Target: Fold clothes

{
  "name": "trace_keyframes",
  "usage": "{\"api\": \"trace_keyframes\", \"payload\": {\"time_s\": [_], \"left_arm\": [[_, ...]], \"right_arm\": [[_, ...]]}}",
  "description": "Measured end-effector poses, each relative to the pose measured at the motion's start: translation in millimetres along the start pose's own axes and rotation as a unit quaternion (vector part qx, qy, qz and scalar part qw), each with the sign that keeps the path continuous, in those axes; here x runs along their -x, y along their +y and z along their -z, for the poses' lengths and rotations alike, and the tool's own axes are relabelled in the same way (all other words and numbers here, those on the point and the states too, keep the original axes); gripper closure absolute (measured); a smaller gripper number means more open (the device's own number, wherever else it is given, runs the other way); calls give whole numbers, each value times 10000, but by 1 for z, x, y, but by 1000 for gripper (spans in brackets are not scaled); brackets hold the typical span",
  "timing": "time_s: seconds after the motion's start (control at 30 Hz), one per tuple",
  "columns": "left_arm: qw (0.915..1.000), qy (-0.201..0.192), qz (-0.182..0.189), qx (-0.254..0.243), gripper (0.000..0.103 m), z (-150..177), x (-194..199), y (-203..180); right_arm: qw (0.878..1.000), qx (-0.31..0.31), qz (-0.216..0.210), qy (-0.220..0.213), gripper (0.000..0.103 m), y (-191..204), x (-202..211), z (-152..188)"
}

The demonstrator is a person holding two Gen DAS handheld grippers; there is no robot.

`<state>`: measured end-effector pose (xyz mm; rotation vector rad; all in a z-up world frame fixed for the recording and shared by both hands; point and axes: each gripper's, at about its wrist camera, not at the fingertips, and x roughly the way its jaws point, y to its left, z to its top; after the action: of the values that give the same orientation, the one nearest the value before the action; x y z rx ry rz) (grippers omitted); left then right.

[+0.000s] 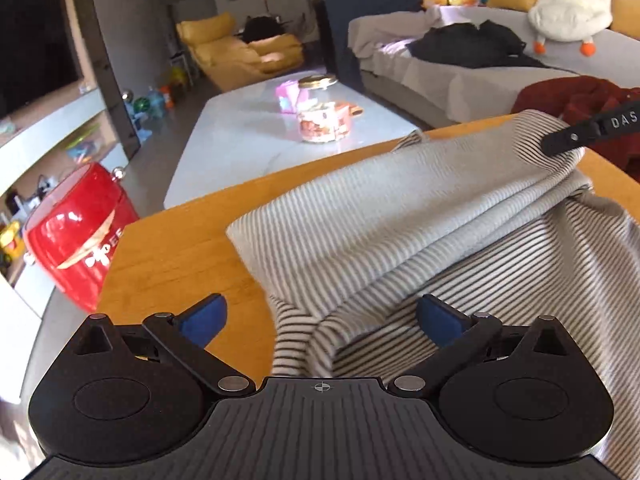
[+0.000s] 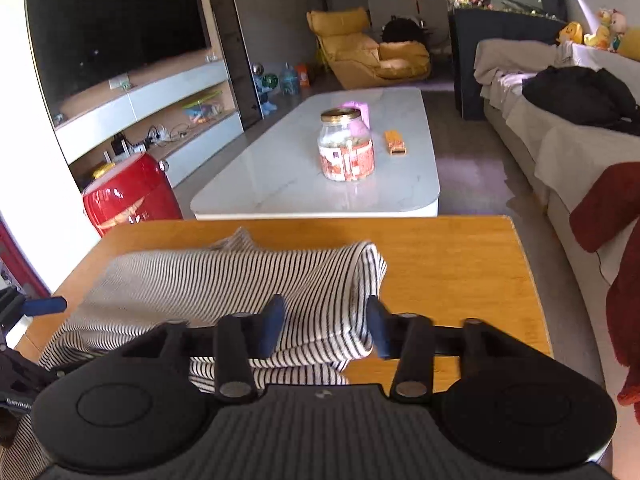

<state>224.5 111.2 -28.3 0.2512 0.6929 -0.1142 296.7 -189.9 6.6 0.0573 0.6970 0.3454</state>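
On the wooden table [image 2: 460,264], a striped garment [image 2: 224,280] lies in loose folds over the left and middle of the top, its near part spilling over the front edge. At far left, beside the table, stands a red case [image 2: 132,196]. The left gripper [image 1: 320,320] is spread wide, its blue pads [image 1: 204,320] clear of the cloth, which lies between and beneath them. The right gripper [image 2: 326,328] is partly open, straddling the garment's folded right end without pressing it; in the left wrist view one of its fingers [image 1: 576,136] rests on the raised fold. Beyond the table, a glass jar [image 2: 346,146] stands on a white coffee table [image 2: 408,184]. At right, a dark red cloth [image 2: 600,204] hangs over the sofa [image 2: 560,152].
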Motion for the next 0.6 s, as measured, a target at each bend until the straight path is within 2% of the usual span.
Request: {"api": "trace_keyframes", "payload": {"time_s": [0.1, 0.2, 0.3, 0.4, 0.47, 0.53, 0.6], "left_arm": [[9996, 62, -192, 216, 0, 10, 2, 22], [9987, 120, -237, 426, 0, 20, 7, 40], [9981, 74, -287, 544, 0, 27, 15, 48], [9973, 46, -228, 696, 0, 27, 21, 52], [9966, 28, -190, 797, 0, 27, 26, 55], [9965, -115, -61, 826, 0, 24, 36, 54], [9942, -469, 378, 888, 0, 15, 53, 49]], "right_arm": [[9993, 67, -151, -334, 86, 9, 8, -9], [9986, -36, -254, -472, 86, 10, 15, -21], [9992, -115, -289, -233, 86, 7, 9, -10], [9996, -228, -120, 78, 85, -2, -2, 15], [9994, -318, -98, -34, 79, -8, -2, 27], [9996, -240, 46, -106, 61, -7, -1, 30], [9996, -117, 169, -175, 58, -4, 0, 32]]}}
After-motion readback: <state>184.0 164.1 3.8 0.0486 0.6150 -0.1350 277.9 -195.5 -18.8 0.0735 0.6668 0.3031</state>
